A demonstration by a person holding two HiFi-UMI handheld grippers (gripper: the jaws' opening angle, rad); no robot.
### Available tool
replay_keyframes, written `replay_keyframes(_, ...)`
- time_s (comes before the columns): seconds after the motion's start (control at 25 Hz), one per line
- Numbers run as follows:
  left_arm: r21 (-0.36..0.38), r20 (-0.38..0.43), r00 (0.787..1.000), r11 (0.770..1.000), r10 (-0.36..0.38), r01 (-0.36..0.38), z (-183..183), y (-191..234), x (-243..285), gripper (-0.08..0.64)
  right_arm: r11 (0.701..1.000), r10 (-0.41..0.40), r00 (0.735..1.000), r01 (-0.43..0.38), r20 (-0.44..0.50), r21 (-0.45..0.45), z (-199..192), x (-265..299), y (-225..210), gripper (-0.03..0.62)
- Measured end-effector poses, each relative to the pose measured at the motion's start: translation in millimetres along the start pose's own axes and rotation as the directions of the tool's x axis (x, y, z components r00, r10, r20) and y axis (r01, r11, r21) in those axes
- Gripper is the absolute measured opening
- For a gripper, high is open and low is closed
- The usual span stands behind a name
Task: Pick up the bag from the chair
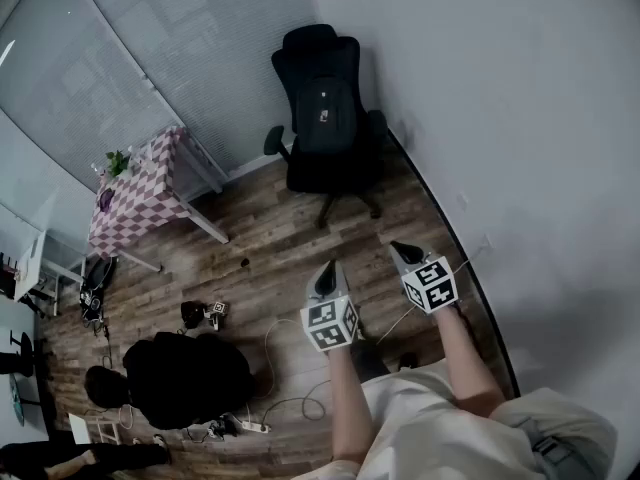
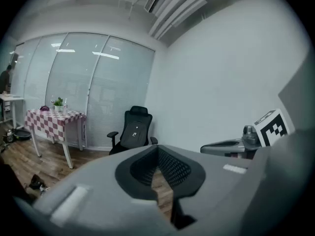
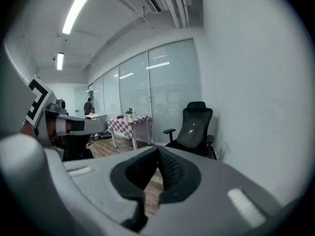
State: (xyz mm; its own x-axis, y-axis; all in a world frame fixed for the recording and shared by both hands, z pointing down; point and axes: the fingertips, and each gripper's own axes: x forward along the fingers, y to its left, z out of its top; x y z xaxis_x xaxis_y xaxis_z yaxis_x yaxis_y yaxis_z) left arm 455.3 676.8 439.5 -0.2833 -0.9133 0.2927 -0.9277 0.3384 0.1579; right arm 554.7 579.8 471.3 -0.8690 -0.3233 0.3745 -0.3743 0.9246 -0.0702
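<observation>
A black office chair (image 1: 328, 118) stands against the white wall at the far end of the room, and a dark bag (image 1: 324, 111) with a small pale tag leans on its backrest. The chair (image 2: 133, 132) shows small and distant in the left gripper view, and the chair (image 3: 193, 130) also sits far off in the right gripper view. My left gripper (image 1: 327, 271) and right gripper (image 1: 403, 253) hover side by side over the wooden floor, well short of the chair, both pointing toward it. Each is shut with nothing between its jaws.
A table with a red-checked cloth (image 1: 140, 193) and a small plant (image 1: 117, 162) stands left of the chair by the glass wall. Cables and small devices (image 1: 210, 313) lie on the floor. A person in black (image 1: 180, 378) crouches at lower left.
</observation>
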Motion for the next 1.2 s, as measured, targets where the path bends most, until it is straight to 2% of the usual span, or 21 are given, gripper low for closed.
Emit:
replay_keyframes(0.32,0.018,-0.001,1.000,0.999,-0.029,0.029,13.1,8.0,25.9,0.008,0.999,-0.041,0.999,0.040,0.034,0.010,21.5,21.9,-18.6,0.000)
replay_keyframes(0.68,0.036,-0.027,0.998,0.998,-0.054,0.055,28.6,42.0,85.9,0.008,0.992,-0.080,0.996,0.076,0.035,0.098,35.3,79.4,-43.0,0.001)
replay_keyframes(0.84,0.045,-0.054,0.995,0.995,-0.082,0.085,35.2,66.5,129.9,0.008,0.983,-0.119,0.992,0.111,0.043,0.146,47.3,118.0,-63.4,0.002)
replay_keyframes(1.04,0.034,-0.071,0.991,0.992,-0.116,0.119,59.9,116.6,189.6,0.008,0.967,-0.167,0.984,0.152,0.057,0.204,79.4,180.1,-84.7,0.002)
replay_keyframes(1.2,0.021,-0.084,0.987,0.990,-0.139,0.141,77.6,152.4,224.7,0.008,0.966,-0.172,0.984,0.162,0.035,0.204,95.9,220.2,-87.3,0.002)
